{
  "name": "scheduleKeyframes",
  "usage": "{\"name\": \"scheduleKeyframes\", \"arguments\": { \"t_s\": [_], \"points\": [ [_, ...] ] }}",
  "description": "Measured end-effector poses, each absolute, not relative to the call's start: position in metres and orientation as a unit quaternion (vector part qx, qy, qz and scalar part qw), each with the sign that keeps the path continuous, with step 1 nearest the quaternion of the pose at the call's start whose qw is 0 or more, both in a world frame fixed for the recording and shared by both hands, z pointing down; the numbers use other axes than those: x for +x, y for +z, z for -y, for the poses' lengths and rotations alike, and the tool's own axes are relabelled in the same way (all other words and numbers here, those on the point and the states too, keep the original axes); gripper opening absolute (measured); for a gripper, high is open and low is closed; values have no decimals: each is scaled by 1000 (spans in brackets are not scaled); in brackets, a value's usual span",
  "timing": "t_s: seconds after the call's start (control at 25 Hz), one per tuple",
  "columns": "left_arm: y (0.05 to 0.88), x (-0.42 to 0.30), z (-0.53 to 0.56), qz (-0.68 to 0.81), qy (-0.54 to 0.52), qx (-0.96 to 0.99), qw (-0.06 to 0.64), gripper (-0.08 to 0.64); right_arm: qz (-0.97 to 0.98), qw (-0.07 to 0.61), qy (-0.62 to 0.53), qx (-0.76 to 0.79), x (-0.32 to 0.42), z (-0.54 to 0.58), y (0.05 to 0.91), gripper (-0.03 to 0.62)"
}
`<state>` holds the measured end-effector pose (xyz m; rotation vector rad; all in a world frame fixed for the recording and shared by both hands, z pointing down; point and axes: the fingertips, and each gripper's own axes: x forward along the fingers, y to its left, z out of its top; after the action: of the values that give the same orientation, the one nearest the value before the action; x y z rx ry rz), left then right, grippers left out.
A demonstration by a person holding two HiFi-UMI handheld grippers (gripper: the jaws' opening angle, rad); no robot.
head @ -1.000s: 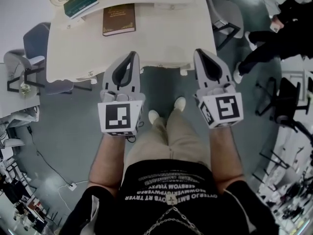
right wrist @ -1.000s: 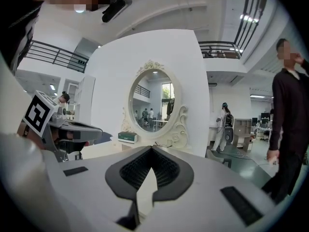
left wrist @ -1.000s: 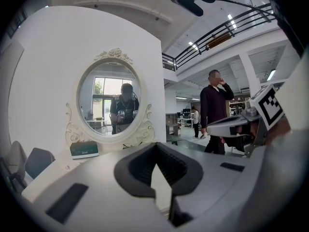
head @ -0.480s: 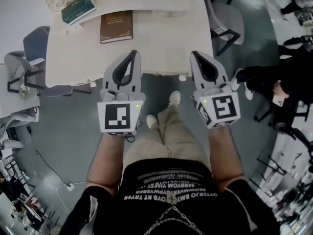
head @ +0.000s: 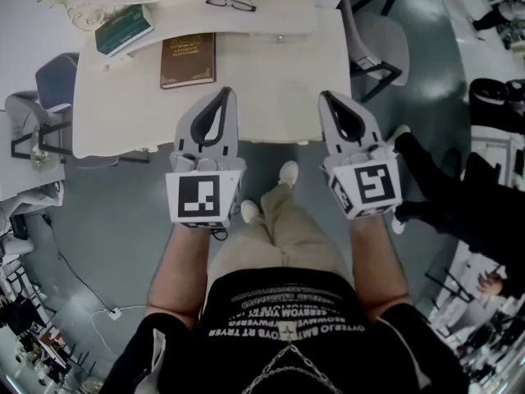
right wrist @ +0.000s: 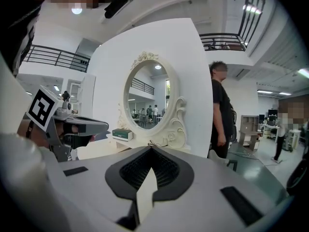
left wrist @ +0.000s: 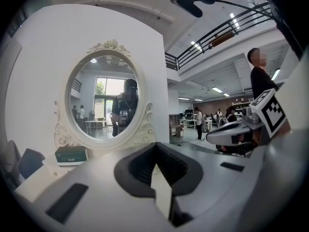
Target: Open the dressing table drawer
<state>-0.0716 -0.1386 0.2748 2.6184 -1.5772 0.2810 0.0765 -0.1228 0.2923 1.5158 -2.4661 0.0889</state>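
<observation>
The white dressing table (head: 271, 72) stands ahead of me, its front edge just beyond my feet. Its drawer front lies under that edge and is hidden from above. An oval mirror (left wrist: 108, 98) rises at its back, seen too in the right gripper view as the mirror (right wrist: 147, 98). My left gripper (head: 223, 94) and right gripper (head: 326, 97) are held side by side, tips over the table's front strip, both shut on nothing. The left gripper (left wrist: 155, 145) points at the mirror base. The right gripper (right wrist: 151, 148) points at the frame's lower right.
A brown book (head: 188, 59), a green book (head: 123, 29) and glasses (head: 230, 1) lie on the table. A grey chair (head: 373, 35) stands at its right and another chair (head: 49, 89) at its left. A person in black (head: 484, 212) stands to my right.
The table has slid down the head view toward me, so the gripper tips now overlap its front strip. My feet have stepped forward. The person at right has moved nearer.
</observation>
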Motion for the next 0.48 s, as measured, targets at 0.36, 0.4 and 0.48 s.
{"name": "scheduleKeyframes", "arguments": {
  "t_s": [0.36, 0.4, 0.48],
  "points": [
    [287, -62, 184, 537, 91, 837, 53, 3, 855, 134, 35, 500, 87, 171, 300, 2],
    [288, -60, 188, 540, 91, 835, 52, 3, 857, 134, 35, 496, 88, 175, 300, 2],
    [292, -55, 195, 547, 91, 831, 50, 3, 861, 137, 37, 487, 90, 182, 304, 2]
  ]
}}
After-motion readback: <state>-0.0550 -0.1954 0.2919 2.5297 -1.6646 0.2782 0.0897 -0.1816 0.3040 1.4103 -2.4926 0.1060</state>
